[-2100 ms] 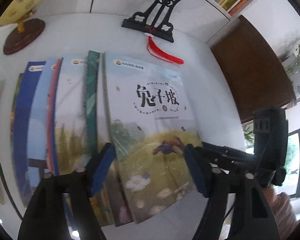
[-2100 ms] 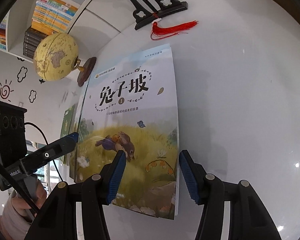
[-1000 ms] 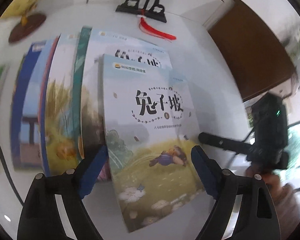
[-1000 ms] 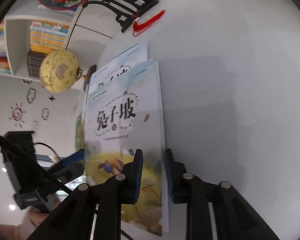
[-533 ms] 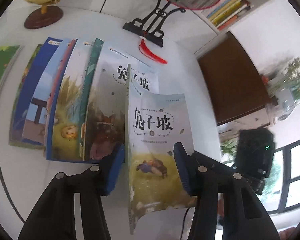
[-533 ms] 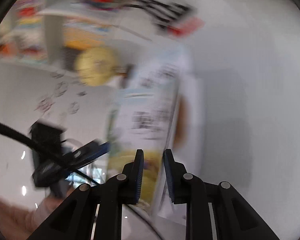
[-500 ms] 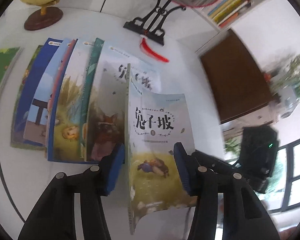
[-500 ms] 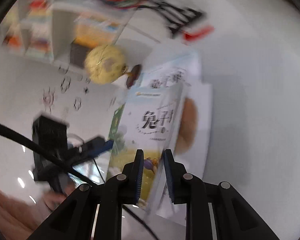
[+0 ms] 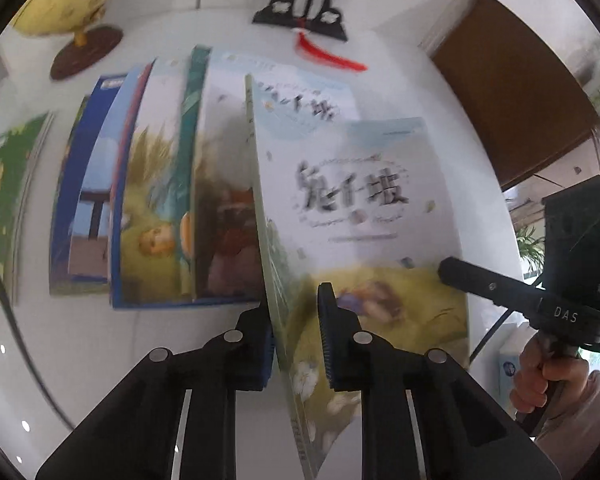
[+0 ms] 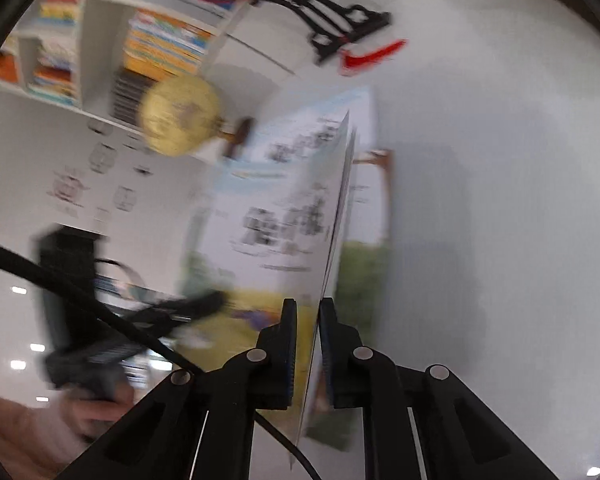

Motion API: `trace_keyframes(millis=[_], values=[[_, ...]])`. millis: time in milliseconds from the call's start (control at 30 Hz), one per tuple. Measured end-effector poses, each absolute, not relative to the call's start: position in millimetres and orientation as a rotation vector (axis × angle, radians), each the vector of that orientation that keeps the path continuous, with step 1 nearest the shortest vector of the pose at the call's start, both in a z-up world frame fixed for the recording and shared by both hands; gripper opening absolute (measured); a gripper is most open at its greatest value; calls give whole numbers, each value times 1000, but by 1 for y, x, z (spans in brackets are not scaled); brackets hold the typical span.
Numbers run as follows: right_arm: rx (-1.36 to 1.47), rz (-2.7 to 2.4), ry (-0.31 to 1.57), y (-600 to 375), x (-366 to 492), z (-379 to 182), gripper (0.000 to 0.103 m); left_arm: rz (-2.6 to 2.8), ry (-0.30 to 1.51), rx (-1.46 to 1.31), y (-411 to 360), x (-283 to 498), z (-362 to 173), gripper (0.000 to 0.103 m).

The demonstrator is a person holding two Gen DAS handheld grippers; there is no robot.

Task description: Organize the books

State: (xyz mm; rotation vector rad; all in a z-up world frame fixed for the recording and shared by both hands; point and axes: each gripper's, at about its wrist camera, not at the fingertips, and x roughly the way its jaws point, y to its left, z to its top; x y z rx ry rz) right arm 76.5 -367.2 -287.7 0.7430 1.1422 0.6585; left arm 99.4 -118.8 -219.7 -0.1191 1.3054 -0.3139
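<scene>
Blurred book (image 9: 364,208) title; left claw (image 9: 296,336) clamps its spine.

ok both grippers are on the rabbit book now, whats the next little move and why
Probably lift the book clear and carry it sideways off the row of books. The left gripper is pinched on its raised edge, the right gripper is closing on the other edge, and the book stands tilted above the cover beneath, so sliding could drag that one.
</scene>
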Motion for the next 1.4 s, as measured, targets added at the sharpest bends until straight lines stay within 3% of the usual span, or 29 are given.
trace_keyframes(millis=[167,200,267,433,767,1100,1400], values=[[674,599,1185,-354,83,-292,17,-315,1314,-118,-112,95,-221,16],[675,607,1177,-352,83,-291,16,-322,1307,-116,-111,94,-219,16],[632,598,1156,-341,82,-282,3,-323,1291,-116,-109,92,-213,16],[499,626,1069,-312,76,-245,2,-318,1252,-131,-91,92,-196,16],[545,678,1008,-263,85,-196,2,-303,1167,-204,-32,98,-157,16],[526,715,956,-174,112,-154,2,-299,1073,-235,61,123,-122,16],[573,732,964,-93,142,-152,2,-283,1059,-280,159,152,-129,16]])
